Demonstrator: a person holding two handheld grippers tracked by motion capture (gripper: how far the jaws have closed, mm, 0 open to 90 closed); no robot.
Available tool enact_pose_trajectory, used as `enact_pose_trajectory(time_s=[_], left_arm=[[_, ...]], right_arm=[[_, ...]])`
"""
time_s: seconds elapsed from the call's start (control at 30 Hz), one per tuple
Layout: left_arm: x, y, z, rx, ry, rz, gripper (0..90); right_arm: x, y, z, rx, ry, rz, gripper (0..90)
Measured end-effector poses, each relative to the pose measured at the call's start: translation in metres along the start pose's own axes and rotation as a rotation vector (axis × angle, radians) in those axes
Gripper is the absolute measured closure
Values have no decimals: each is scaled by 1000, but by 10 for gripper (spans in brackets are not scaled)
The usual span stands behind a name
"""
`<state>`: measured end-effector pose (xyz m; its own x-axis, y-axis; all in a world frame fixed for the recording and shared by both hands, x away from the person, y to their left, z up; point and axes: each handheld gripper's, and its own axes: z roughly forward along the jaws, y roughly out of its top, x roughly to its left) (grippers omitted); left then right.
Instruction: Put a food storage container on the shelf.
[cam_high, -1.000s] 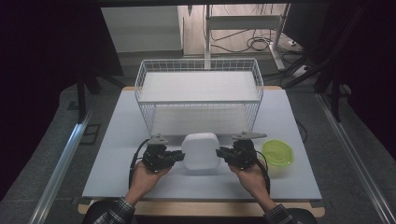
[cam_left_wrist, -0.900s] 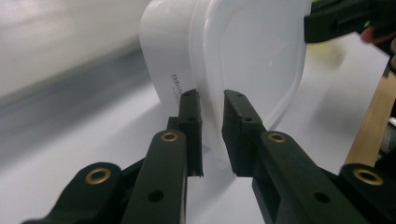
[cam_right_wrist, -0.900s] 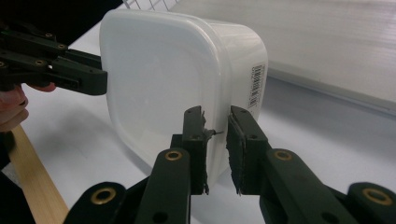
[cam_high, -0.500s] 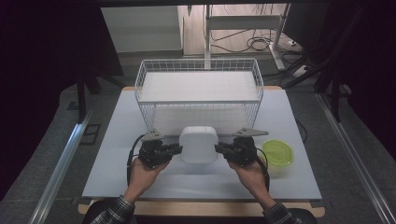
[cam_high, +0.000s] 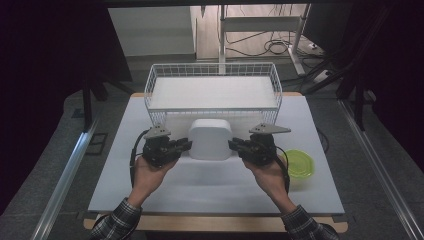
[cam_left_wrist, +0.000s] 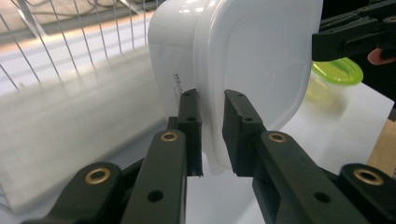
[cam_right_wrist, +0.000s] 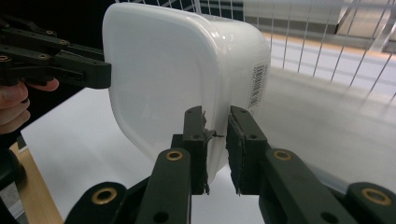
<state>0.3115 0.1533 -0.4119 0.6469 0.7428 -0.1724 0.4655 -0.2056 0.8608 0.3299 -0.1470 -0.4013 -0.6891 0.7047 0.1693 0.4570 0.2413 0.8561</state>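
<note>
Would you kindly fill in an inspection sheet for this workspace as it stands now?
Surface: white table, wooden front edge.
Job's things: white lidded container held off the table between both tongs, just before the wire basket.
Clutter: green-lidded tub at right.
Grippers: left tongs and right tongs each clamp the container's rim.
Cables: black cable trails from the left tongs.
Surroundings: floor cables behind the table.

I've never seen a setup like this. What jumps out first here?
A white rounded-square plastic container is pinched at its rim from both sides, the left gripper and the right gripper each clamped on an edge, in mid-table just in front of a white wire basket. A lime-green lidded round tub sits at the right.
</note>
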Motion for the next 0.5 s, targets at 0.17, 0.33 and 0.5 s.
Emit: enact_pose_trajectory(time_s=[0.17, 0.33, 0.5], left_arm=[[0, 15, -8, -25, 9, 18, 784], [0, 29, -15, -47, 12, 28, 784], [1, 40, -20, -61, 17, 31, 784]], right_arm=[[2, 16, -6, -24, 0, -16, 781], [4, 32, -11, -48, 1, -31, 781], [4, 44, -14, -65, 4, -40, 782]])
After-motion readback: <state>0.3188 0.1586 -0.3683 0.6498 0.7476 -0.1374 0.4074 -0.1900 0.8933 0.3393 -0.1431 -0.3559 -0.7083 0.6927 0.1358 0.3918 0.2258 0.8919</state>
